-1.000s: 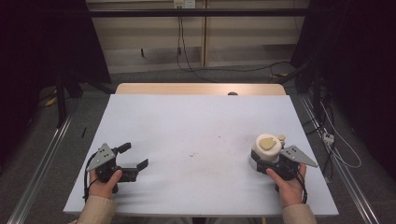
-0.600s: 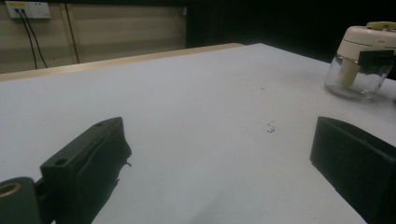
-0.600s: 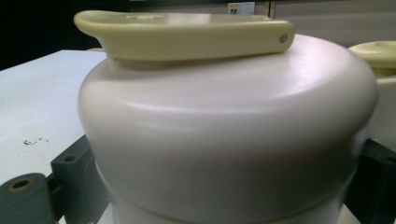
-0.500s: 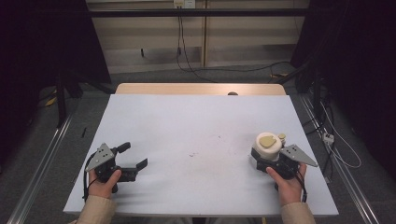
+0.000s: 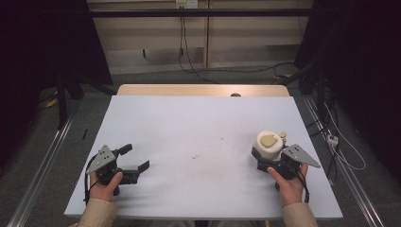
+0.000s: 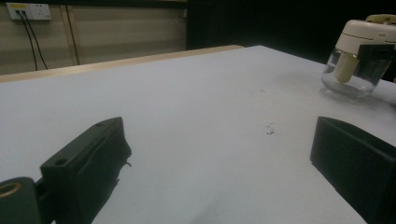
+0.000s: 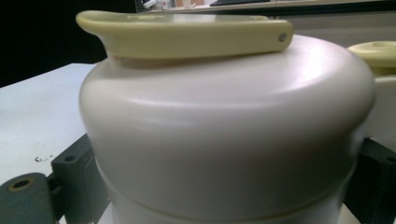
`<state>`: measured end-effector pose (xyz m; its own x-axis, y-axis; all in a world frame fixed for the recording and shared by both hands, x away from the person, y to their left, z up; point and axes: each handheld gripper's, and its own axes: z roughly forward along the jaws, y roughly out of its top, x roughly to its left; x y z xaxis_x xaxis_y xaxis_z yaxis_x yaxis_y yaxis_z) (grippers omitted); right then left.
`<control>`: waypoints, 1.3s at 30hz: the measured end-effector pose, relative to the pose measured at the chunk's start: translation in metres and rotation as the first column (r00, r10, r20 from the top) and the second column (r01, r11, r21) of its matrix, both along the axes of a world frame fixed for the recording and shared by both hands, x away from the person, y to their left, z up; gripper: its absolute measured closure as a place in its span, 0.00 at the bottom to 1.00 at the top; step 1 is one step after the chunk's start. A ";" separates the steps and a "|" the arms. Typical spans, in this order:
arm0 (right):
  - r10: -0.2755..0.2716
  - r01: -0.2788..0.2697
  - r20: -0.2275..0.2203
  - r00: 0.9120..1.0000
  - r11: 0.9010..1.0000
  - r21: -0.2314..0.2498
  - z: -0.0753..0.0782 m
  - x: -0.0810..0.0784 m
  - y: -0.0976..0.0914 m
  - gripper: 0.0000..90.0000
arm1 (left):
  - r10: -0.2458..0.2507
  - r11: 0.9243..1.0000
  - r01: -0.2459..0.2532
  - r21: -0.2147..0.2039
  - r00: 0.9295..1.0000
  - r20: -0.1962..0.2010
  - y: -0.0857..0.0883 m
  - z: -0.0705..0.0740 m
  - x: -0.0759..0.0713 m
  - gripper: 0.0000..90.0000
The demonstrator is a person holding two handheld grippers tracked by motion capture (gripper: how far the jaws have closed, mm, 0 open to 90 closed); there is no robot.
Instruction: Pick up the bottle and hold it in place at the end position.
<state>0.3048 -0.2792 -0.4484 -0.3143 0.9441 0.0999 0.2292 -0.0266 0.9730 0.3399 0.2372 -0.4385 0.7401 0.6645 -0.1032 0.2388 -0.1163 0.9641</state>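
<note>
Barely any change over the last second: jar [image 5: 269, 145] at the worktop's [image 5: 198, 127] right side, same spot, pinched between right gripper [image 5: 265, 158] fingers. Left gripper [image 5: 136, 163] resting well apart, fingers spread, empty. Grip probably secured, lift not yet begun.

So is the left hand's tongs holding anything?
No, the left tongs stand open over the bare white table, with nothing between the jaws.
</note>
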 end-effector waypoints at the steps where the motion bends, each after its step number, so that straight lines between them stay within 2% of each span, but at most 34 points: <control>1: 0.003 -0.003 0.003 1.000 1.000 0.003 0.000 0.001 0.000 0.08 | 0.000 1.000 0.000 0.001 1.000 0.001 0.000 0.000 0.000 0.04; 18: 0.036 -0.035 0.028 0.999 0.999 -0.015 0.007 0.010 0.018 0.08 | -0.002 1.000 0.001 -0.002 1.000 -0.002 -0.001 0.000 0.000 0.04; 39: 0.071 -0.071 0.030 0.997 0.997 -0.026 0.011 0.021 0.034 0.08 | -0.005 1.000 0.005 -0.006 1.000 0.002 0.000 0.000 0.000 0.04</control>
